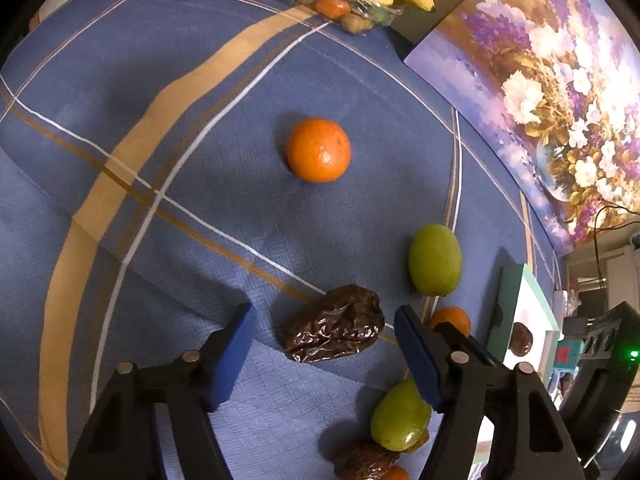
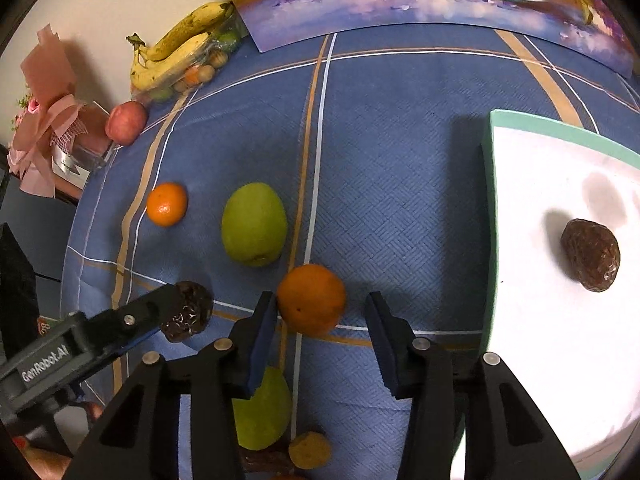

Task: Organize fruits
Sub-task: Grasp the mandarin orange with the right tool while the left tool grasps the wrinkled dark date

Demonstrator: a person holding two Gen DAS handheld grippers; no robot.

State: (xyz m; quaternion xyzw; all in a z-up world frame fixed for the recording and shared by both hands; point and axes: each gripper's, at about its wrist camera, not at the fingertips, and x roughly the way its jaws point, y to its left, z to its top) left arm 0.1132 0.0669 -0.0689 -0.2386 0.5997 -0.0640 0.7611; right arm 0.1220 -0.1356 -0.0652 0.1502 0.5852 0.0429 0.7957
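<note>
Left wrist view: the left gripper (image 1: 324, 350) hangs over the blue plaid-clothed table (image 1: 200, 140), its blue pads standing fairly wide on either side of a wrinkled dark brown date (image 1: 332, 330), neither pad touching it. Beyond the date lies a round orange mandarin (image 1: 318, 149); to the date's right sits a green oval fruit (image 1: 435, 260), and nearer the camera another green fruit (image 1: 400, 416).

Right wrist view: the right gripper (image 2: 322, 320) stands narrower, around a second orange mandarin (image 2: 311, 298); its left pad touches the fruit, the right pad stands clear. Right of this mandarin, a white tray with a green rim (image 2: 520, 124) holds one brown date (image 2: 591, 255).
</note>
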